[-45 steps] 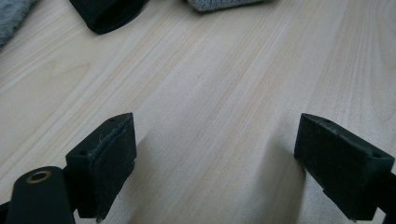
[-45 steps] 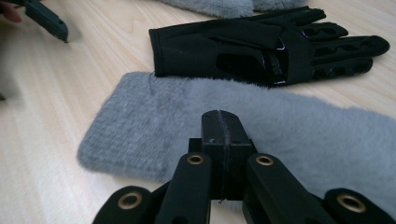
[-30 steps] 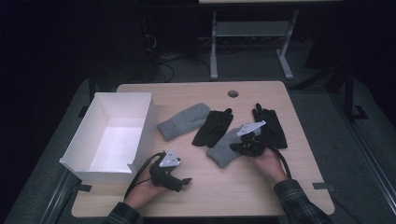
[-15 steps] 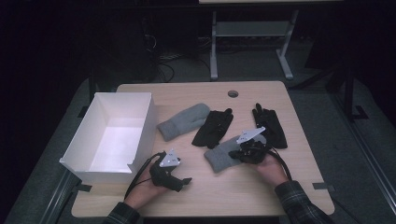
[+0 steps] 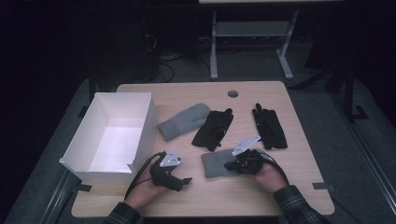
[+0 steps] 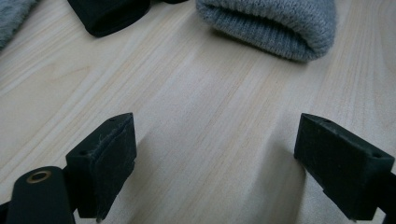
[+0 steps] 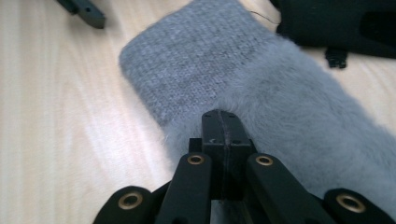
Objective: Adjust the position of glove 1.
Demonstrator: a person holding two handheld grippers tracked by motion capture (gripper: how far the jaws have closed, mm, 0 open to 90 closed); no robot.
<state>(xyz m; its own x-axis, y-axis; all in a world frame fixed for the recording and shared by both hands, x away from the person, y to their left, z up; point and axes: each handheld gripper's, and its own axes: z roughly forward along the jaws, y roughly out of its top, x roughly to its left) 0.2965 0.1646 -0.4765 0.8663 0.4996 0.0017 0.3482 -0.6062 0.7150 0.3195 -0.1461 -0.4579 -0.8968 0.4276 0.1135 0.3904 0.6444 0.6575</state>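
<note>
A grey mitten (image 5: 214, 166) lies near the front of the wooden table (image 5: 187, 95), its knit cuff pointing left. My right gripper (image 5: 229, 164) rests on its fuzzy part with the jaws pressed together, pinching the fabric (image 7: 280, 116) at the right gripper's tip (image 7: 224, 122). My left gripper (image 5: 183, 181) lies low on the table to the mitten's left, jaws wide apart. In the left gripper view, bare wood lies between the left gripper's fingertips (image 6: 215, 163) and the mitten's cuff (image 6: 271, 23) lies ahead.
A second grey mitten (image 5: 183, 121) and two black gloves (image 5: 214, 129) (image 5: 269, 126) lie mid-table. An open white box (image 5: 145, 123) stands at the left. A cable hole (image 5: 232, 93) sits near the far edge. A person's sleeves enter from the bottom.
My right gripper has moved toward the table's front edge, and the near grey mitten has slid with it. The left gripper has stayed put.
</note>
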